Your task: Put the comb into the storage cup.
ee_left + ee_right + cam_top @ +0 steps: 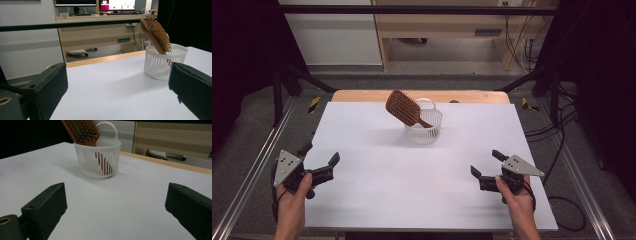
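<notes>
The basket [423, 127], white and slotted with a loop handle at its far rim, stands upright toward the far middle of the white table [377, 190]. In it we see the hairbrush [404, 108], wooden, handle down inside the basket and its bristled head tilted up and out over the rim toward the left in the high view. Through the slats in the right gripper view we make out the handle resting against the basket's inner wall [98, 160], with the brush head [81, 131] rising above the rim. In the left gripper view the basket [165, 61] sits ahead and to the right, the hairbrush [155, 35] leaning over its edge.

We hold the left gripper [319, 161] at the near left of the table, its jaws spread wide and holding nothing. The right gripper [488, 164] sits at the near right, likewise spread apart and empty. Both are well apart from the basket, each pointing inward toward the middle of the table.
</notes>
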`<state>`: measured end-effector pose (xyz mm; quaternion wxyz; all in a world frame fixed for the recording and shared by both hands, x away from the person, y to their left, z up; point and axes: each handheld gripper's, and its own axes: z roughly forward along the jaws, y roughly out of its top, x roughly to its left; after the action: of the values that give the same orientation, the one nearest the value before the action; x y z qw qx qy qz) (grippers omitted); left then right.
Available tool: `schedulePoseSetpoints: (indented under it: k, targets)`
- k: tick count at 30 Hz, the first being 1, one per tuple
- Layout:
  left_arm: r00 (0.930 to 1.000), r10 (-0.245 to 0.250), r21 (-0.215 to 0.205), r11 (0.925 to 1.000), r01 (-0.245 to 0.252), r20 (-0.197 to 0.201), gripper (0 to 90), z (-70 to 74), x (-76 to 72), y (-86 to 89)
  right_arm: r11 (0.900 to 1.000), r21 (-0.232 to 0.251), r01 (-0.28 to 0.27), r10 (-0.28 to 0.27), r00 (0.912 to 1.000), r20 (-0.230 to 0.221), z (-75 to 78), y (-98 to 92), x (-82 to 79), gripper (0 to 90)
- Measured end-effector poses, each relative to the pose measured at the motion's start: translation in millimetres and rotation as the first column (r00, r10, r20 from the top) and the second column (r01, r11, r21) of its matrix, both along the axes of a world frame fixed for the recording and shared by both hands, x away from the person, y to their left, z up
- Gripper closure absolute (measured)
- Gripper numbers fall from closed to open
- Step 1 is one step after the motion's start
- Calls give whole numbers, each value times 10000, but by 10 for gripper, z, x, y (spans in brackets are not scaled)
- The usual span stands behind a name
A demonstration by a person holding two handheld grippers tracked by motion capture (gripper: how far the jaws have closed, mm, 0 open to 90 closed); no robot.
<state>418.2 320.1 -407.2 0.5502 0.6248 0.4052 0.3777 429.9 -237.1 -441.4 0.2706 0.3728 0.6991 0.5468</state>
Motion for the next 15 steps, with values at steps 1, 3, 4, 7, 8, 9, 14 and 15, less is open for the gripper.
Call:
schedulePoseSetpoints:
  k: [1, 3, 4, 7, 8, 9, 14, 15]
  targets:
    - [10000, 4, -10, 10000, -4, 0, 25, -13, -2, -3, 10000, -20, 13, -13, 10000, 52, 3, -4, -3, 42]
    - [10000, -11, 12, 10000, 11, -4, 25, -41, -10, -5, 10000, -13, 49, -49, 9999, 130, 10, -10, -8, 42]
    - [10000, -21, -6, 10000, 21, 7, 25, -54, -14, -8, 10000, -8, 54, -54, 9998, 165, 15, -12, -11, 41]
    - [10000, -50, -52, 10000, 50, -17, 25, -90, -24, -15, 9999, -57, 104, -102, 9996, 268, 31, -5, -17, 40]
    - [10000, -70, -20, 10000, 70, -39, 25, -96, -25, -17, 9999, -54, 101, -99, 9995, 305, 35, 2, -16, 40]
    - [10000, -96, 14, 10000, 96, -22, 25, -108, -26, -22, 10000, -20, 87, -86, 9995, 289, 38, 9, -16, 40]
    - [9998, -219, 137, 9997, 219, -29, 25, -157, -43, -42, 9999, -40, 98, -97, 9992, 385, 49, 6, 4, 39]
    - [9997, -248, 147, 9996, 249, -38, 25, -162, -47, -44, 9999, 15, 135, -136, 9993, 355, 55, 0, 11, 39]
